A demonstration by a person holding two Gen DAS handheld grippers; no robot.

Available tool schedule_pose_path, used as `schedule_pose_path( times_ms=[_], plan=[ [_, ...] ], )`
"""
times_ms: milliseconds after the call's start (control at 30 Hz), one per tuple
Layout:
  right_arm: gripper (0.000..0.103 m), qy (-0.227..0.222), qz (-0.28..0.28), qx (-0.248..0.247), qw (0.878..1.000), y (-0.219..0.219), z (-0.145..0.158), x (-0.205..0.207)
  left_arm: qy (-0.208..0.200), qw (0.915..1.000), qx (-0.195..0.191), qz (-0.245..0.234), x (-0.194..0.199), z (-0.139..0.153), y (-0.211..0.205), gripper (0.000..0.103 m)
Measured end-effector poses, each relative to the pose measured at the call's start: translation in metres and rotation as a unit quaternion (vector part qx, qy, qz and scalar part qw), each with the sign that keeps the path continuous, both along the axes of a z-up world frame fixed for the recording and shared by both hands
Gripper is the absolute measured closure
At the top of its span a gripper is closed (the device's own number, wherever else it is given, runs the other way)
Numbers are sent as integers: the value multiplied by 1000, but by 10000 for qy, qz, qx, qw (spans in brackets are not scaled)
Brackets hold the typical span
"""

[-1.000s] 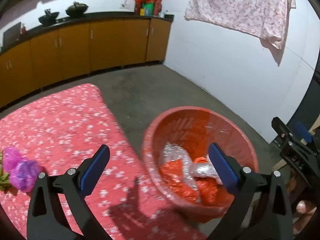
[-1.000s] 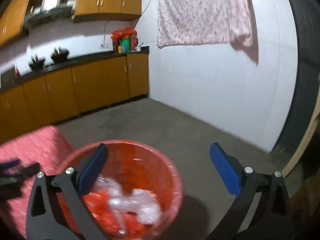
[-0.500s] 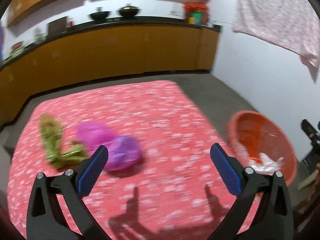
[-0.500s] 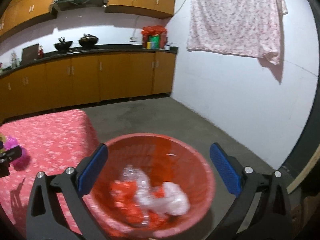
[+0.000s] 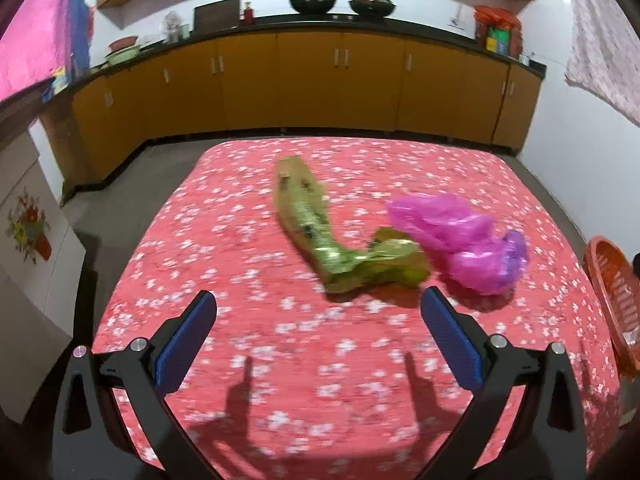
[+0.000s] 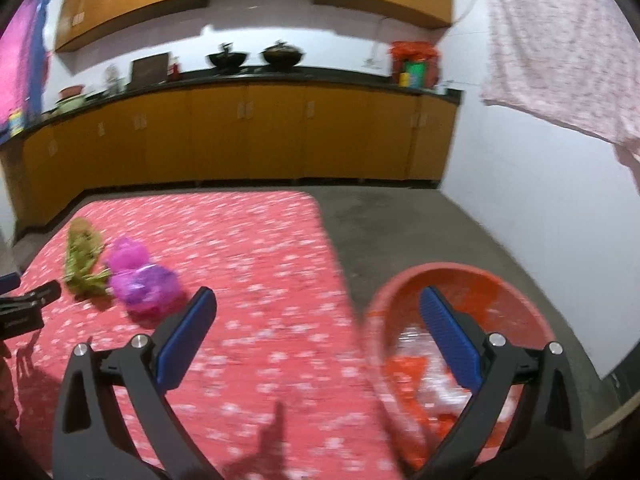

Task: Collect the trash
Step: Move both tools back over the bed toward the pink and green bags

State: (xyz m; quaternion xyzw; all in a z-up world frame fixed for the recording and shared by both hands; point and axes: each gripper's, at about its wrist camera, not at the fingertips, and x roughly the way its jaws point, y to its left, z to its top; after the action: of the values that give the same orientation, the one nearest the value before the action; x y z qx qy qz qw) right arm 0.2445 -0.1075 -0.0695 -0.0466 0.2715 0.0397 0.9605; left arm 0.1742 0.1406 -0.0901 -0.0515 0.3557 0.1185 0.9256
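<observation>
Both tools spread and empty: the left tool (image 5: 318,320) faces a green wrapper (image 5: 320,236) touching a pink bag (image 5: 460,240) on the table (image 5: 240,240); only the right tool (image 6: 316,320) shows the orange basket (image 6: 400,300) (holding crumpled plastic (image 6: 440,392)).

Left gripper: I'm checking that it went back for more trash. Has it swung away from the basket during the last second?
Yes. The left gripper has swung left: the red basket is now at the view's right edge.

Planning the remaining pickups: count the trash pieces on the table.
2: a green wrapper mid-table and a pink bag touching its right end. More may hide beneath.
</observation>
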Motion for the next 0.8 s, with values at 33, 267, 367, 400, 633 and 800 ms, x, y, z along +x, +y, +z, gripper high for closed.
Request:
schedule_pose_path(
  times_ms=[33,267,367,400,633,800],
  plan=[
    [4,57,152,38,9999,12,-2,3,-20,10000,-25,42,-3,1,5,2],
    [4,291,898,356,9949,68,-17,27,-122,9991,-235,331,-10,-1,40,2],
    [4,380,1092,378,9926,88,-23,42,-145,9987,-297,387,-7,-3,49,2],
    [4,420,1115,349,9923,92,-26,46,-150,9986,-313,398,-5,-4,51,2],
    [4,903,1389,201,9860,119,-48,83,-169,9981,-396,432,8,-8,59,2],
    [13,1236,1620,293,9786,127,-57,97,-152,9980,-480,383,18,-9,60,2]
  ],
)
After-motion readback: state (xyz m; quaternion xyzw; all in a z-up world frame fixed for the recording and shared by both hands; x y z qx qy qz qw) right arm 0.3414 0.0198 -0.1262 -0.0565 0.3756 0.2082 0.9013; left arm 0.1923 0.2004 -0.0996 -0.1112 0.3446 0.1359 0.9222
